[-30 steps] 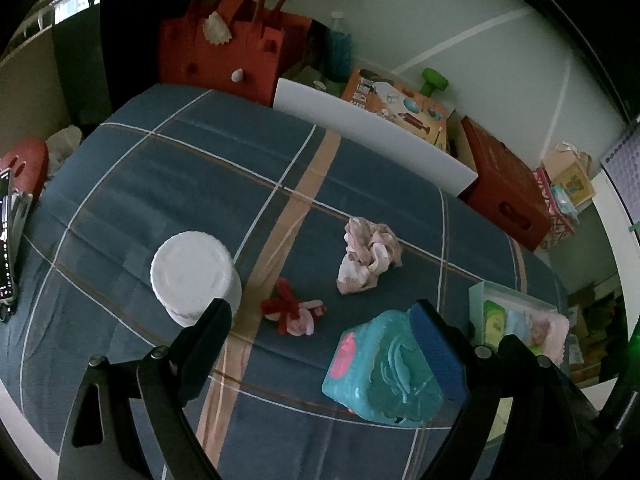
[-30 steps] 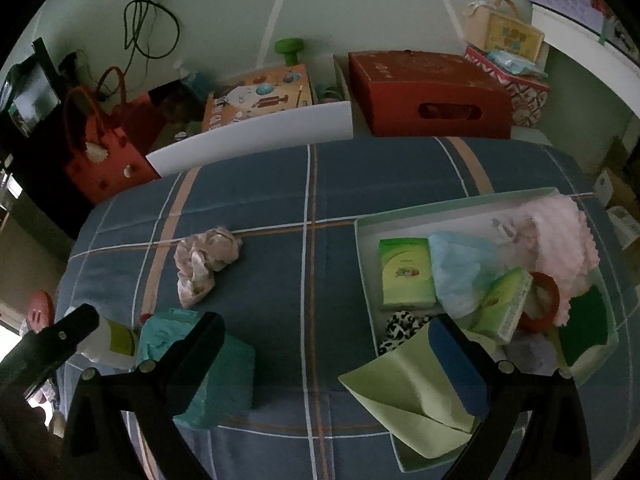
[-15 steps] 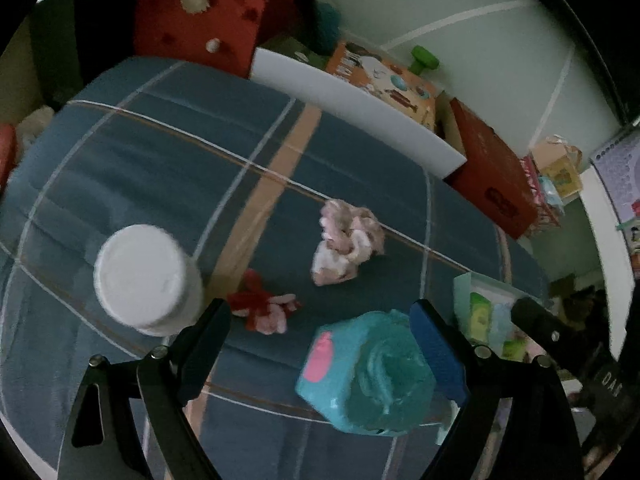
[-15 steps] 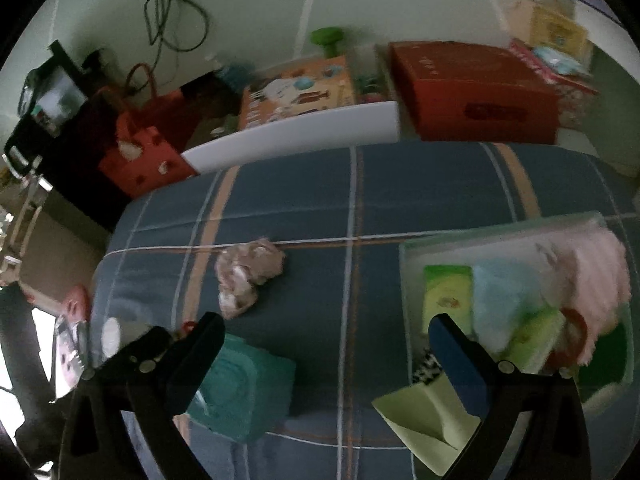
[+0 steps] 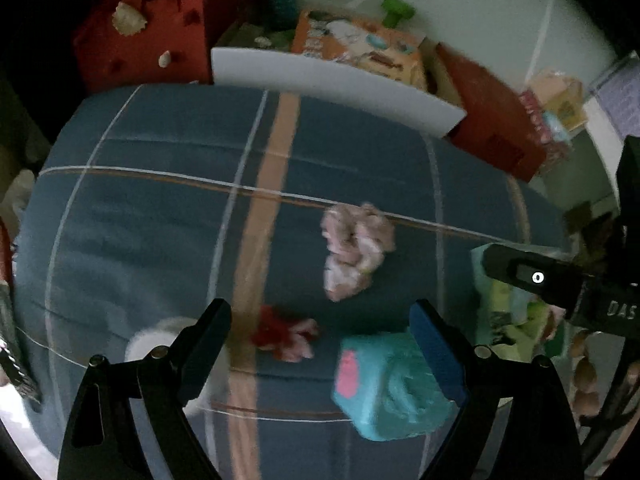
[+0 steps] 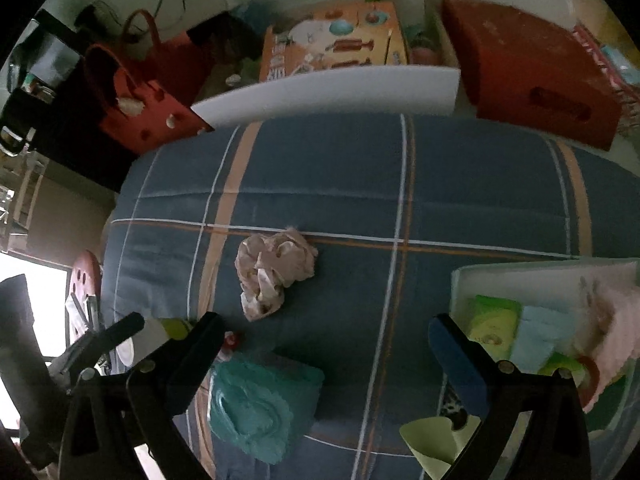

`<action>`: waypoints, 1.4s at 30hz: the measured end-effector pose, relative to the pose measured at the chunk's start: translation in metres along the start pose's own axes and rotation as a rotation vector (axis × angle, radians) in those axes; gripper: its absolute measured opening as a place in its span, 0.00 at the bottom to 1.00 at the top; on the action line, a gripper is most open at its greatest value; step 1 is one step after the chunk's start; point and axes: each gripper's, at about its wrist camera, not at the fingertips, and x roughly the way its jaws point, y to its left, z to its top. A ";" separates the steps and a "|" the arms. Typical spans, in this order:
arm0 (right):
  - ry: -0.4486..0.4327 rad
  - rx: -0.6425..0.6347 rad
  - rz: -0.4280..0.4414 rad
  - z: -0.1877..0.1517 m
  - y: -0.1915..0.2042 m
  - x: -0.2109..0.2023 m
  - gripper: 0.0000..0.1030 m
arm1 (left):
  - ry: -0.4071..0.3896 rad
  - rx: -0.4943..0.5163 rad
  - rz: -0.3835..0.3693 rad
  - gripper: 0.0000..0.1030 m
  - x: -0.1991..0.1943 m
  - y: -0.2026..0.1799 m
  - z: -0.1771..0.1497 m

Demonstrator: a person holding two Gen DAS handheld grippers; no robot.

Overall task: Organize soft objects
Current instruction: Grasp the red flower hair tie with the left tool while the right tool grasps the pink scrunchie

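A crumpled pink cloth [image 5: 354, 252] lies mid-table on the blue checked cover [image 5: 160, 220]. Nearer are a small red and pink fabric piece [image 5: 286, 336] and a teal soft pack [image 5: 384, 388]. My left gripper [image 5: 320, 340] hangs open and empty above them, its right finger over the pack's edge. My right gripper [image 6: 326, 360] is also open and empty. It hovers between the teal pack [image 6: 260, 404] and the pale tray [image 6: 520, 270], with the pink cloth [image 6: 272, 272] ahead of it. The tray holds several soft items, and a light green cloth [image 6: 432, 440] hangs over its near corner.
A white-lidded jar [image 5: 160, 344] stands behind my left finger. Beyond the table's far edge are a red felt bag [image 5: 152, 28], a white board [image 5: 332, 88], an orange toy box [image 6: 332, 44] and a red box [image 6: 536, 80].
Both grippers swung across the table. The tray slid to the right edge of the right wrist view. The right gripper's body came into the left wrist view. Both stayed open.
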 end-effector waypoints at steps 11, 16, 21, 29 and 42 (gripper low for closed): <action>0.153 -0.038 -0.038 0.026 0.032 0.063 1.00 | 0.122 -0.140 0.056 0.88 0.017 0.062 0.040; 0.200 -0.055 -0.073 0.030 0.040 0.089 1.00 | 0.143 -0.113 0.120 0.88 0.022 0.070 0.047; 0.229 -0.072 -0.100 0.033 0.045 0.110 0.98 | 0.155 -0.108 0.114 0.88 0.027 0.075 0.049; 0.252 -0.165 -0.126 0.031 0.064 0.125 0.76 | 0.175 -0.089 0.127 0.88 0.037 0.076 0.048; 0.220 -0.203 -0.143 0.023 0.060 0.110 0.35 | 0.216 -0.015 0.146 0.88 0.038 0.049 0.056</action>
